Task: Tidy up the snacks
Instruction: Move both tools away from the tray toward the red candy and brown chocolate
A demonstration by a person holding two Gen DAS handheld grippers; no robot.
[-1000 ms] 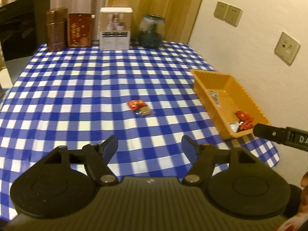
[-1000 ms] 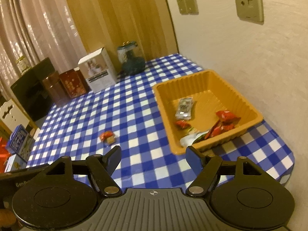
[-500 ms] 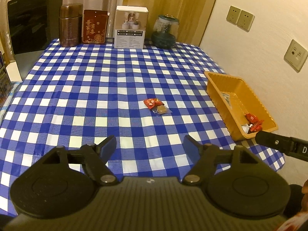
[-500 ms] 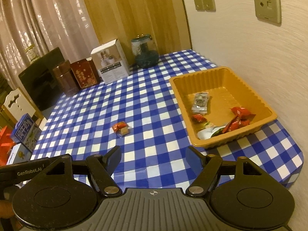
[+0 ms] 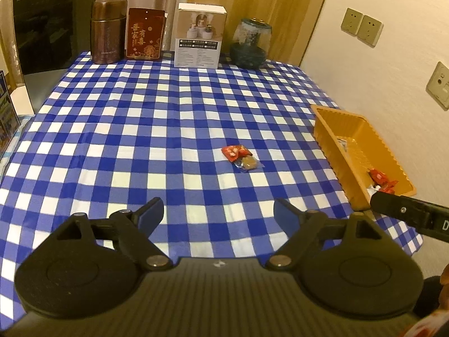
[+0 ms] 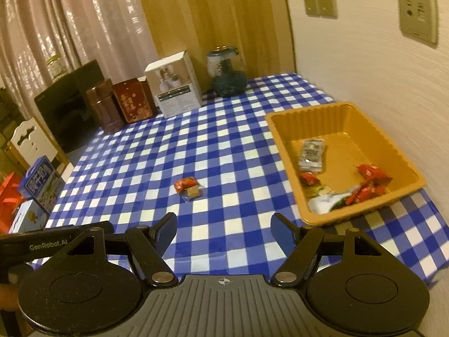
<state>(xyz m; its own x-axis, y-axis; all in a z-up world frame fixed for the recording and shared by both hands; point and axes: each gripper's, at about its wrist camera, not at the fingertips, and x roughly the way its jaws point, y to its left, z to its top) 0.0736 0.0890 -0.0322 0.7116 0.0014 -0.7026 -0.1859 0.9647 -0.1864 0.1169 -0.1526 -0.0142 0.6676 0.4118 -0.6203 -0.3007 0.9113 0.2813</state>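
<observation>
Right wrist view: ribbed orange plastic tray [image 6: 331, 118] holds crinkly wrapped snacks [image 6: 370, 172].

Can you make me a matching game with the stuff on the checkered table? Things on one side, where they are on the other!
Things:
1. red candy
2. grey packet
3. glass jar
4. white box

Places:
A. inside the orange tray
B. back of the table, nearest the wall
C. on the cloth, outside the tray
D. between the jar and the red tin

Pairs: 1-C, 2-A, 3-B, 4-D
</observation>
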